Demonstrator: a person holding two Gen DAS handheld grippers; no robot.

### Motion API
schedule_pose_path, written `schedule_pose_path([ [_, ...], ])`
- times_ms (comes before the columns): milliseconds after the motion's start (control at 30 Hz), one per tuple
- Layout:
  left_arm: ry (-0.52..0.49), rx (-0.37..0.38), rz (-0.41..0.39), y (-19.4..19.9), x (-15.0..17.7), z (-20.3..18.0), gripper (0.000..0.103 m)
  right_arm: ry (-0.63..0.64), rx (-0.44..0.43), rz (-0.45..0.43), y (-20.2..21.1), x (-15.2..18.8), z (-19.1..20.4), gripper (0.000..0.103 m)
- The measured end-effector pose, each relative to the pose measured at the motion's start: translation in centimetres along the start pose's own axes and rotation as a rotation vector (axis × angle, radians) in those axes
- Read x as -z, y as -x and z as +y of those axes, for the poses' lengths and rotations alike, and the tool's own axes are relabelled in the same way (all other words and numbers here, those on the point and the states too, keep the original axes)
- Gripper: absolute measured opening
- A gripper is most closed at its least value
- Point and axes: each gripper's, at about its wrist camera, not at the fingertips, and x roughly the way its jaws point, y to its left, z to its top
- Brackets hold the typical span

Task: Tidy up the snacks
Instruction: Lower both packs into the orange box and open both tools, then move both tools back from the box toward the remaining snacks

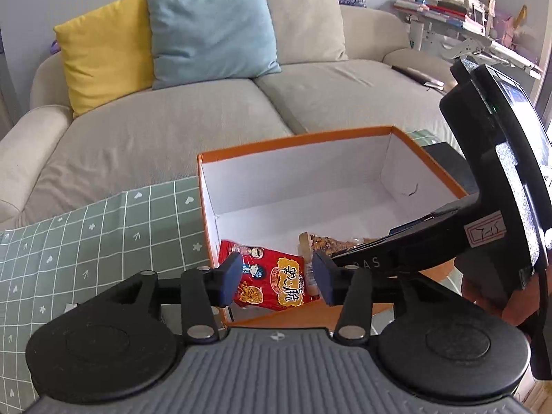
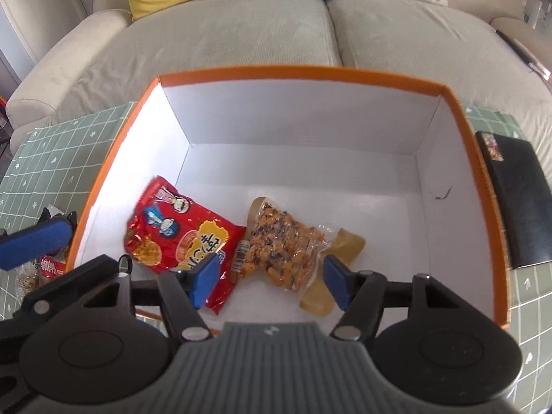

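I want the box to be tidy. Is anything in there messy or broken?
Nothing looks broken. The red snack bag leans crookedly against the orange box wall, and the clear nut packet lies slanted beside it. A small dark scuff marks the white right wall.

Box and contents

Box [image 2: 300,76] on the tablecloth [image 2: 58,138], sofa [image 2: 241,27] behind it. In the box: snack bag [image 2: 165,231] at left, clear packet [image 2: 283,245] touching its right side. Flat pad [image 2: 517,186] just right of the box.
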Motion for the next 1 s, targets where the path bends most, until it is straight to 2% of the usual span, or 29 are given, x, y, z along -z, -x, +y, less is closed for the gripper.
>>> schedule_pose_path([
  [200,0.018,0.033,-0.023,1.5,0.9,-0.2,0.055,0.008,0.045,-0.062,2.7,1.6,-1.3,0.067],
  [300,0.011,0.037,0.02,0.7,1.4,-0.3,0.054,0.02,0.071,-0.067,3.1,2.4,-1.9,0.067],
  [400,0.018,0.04,0.096,-0.6,2.2,-0.3,0.037,0.015,0.083,-0.077,3.4,3.0,-2.8,0.067],
  [533,0.098,0.084,0.159,-1.7,3.5,0.8,0.024,-0.008,0.084,-0.072,3.7,3.4,-3.5,0.067],
  [567,0.113,0.085,0.158,-1.6,3.7,1.0,0.024,-0.008,0.09,-0.072,3.8,3.5,-3.6,0.066],
  [667,0.143,0.126,0.076,-0.2,4.1,1.6,0.024,-0.002,0.107,-0.069,4.1,3.7,-3.8,0.066],
  [767,0.197,0.135,-0.021,1.5,3.2,2.6,0.027,-0.004,0.102,-0.071,4.6,3.6,-4.1,0.066],
  [833,0.243,0.132,-0.061,2.2,2.3,3.5,0.041,0.0,0.103,-0.072,4.8,3.6,-4.1,0.065],
  [867,0.26,0.122,-0.079,2.3,1.8,4.0,0.044,0.008,0.104,-0.068,5.0,3.6,-4.0,0.064],
  [900,0.265,0.105,-0.086,2.3,1.4,4.3,0.049,0.014,0.106,-0.075,5.3,3.6,-4.0,0.06],
  [1000,0.256,0.034,-0.048,1.2,0.4,4.7,0.051,0.04,0.106,-0.125,6.5,3.4,-4.2,0.059],
])
